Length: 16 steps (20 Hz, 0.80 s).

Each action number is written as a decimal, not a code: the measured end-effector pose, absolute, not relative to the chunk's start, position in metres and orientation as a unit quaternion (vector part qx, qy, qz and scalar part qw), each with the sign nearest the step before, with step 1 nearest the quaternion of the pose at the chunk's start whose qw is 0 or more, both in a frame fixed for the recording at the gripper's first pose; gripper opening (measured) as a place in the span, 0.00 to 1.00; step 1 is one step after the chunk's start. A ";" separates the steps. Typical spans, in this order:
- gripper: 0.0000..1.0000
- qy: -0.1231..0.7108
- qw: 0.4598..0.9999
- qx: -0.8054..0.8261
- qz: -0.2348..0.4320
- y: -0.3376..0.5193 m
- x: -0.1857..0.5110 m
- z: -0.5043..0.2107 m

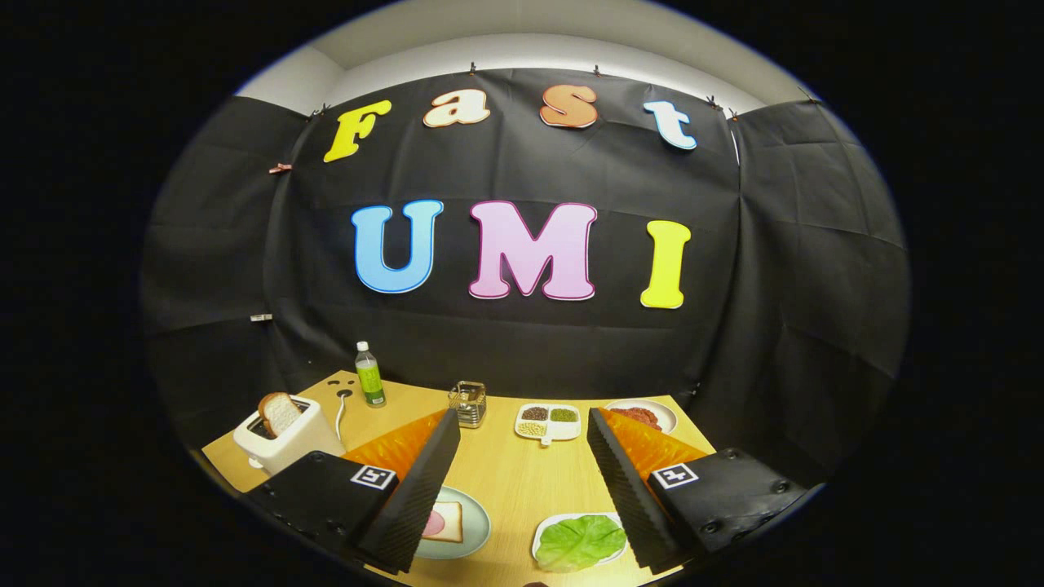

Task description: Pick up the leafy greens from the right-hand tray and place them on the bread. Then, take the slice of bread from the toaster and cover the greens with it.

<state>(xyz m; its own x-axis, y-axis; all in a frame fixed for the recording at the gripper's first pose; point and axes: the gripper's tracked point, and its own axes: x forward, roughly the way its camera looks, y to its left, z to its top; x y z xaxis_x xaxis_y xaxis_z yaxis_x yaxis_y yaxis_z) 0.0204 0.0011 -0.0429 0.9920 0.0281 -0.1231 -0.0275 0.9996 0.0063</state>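
The gripper (522, 481) is seen with its two fingers spread wide apart above the wooden tabletop (514, 481), nothing being held between them. The leafy greens (581, 542) are lying on a small white tray (542, 534) near the lower centre of the frame, just inside the right finger and partly hidden by it. A slice of bread (444, 522) topped with something pink is set on a pale green plate (477, 530) just inside the left finger, partly covered by it. A white toaster (281, 444) is placed at the lower left, beyond the left finger, with a second slice of bread (280, 412) standing up out of its slot. Farther back, a green-labelled bottle (369, 375) is found near the wall, a small glass container (468, 403) stands in the middle, a divided white dish (547, 422) of grains sits right of it, and a plate of red food (644, 416) lies beyond the right finger.
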 end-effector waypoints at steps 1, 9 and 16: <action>0.97 0.070 0.998 0.001 0.007 -0.006 0.023 -0.050; 0.98 0.196 0.980 0.006 -0.019 -0.054 0.035 -0.148; 0.96 0.336 0.942 0.003 -0.004 -0.069 0.024 -0.246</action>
